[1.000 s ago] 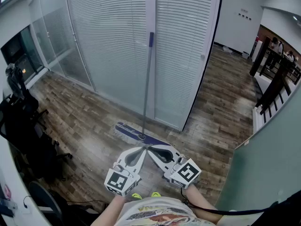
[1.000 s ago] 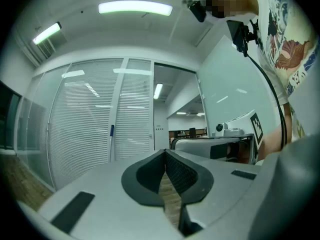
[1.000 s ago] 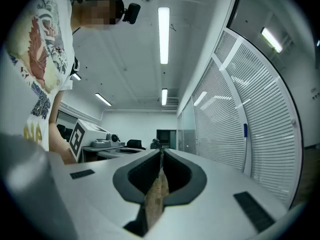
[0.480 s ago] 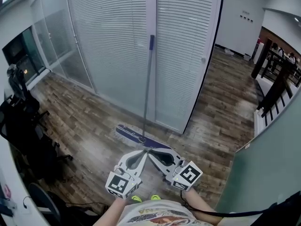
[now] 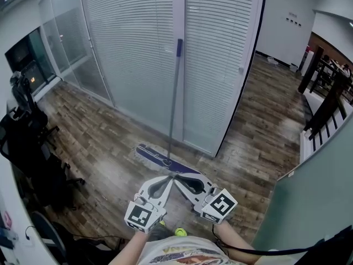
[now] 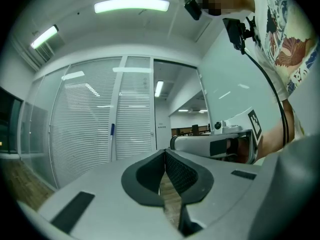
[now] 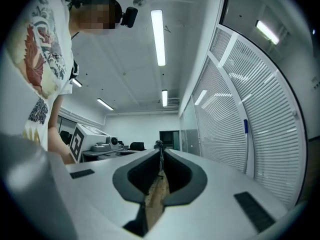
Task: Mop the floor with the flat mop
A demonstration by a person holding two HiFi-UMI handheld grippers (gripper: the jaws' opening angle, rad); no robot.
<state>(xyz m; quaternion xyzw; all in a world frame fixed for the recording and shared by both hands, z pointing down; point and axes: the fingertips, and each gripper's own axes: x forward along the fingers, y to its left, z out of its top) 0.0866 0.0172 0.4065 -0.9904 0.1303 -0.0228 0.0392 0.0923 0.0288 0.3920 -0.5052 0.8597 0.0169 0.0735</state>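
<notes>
Flat mop (image 5: 172, 106): unattended. The handle stands nearly upright before the blind-covered glass partition (image 5: 127, 48); whether it touches the partition cannot be determined. The mop head lies flat on the wood floor (image 5: 94, 137) at the handle's foot, angled across the boards.

Left hand-held gripper (image 5: 167, 176): jaws fully together, nothing between them. It sits on the person's side of the mop, near the mop head, clear of the handle.

Right hand-held gripper (image 5: 180, 179): jaws together, empty, likewise short of the mop. Its tip sits just beside the left hand-held gripper's tip, the two bodies forming a V pointing toward the mop.

A black chair (image 5: 27, 148) stands well apart from the mop, at the left of the head view.
</notes>
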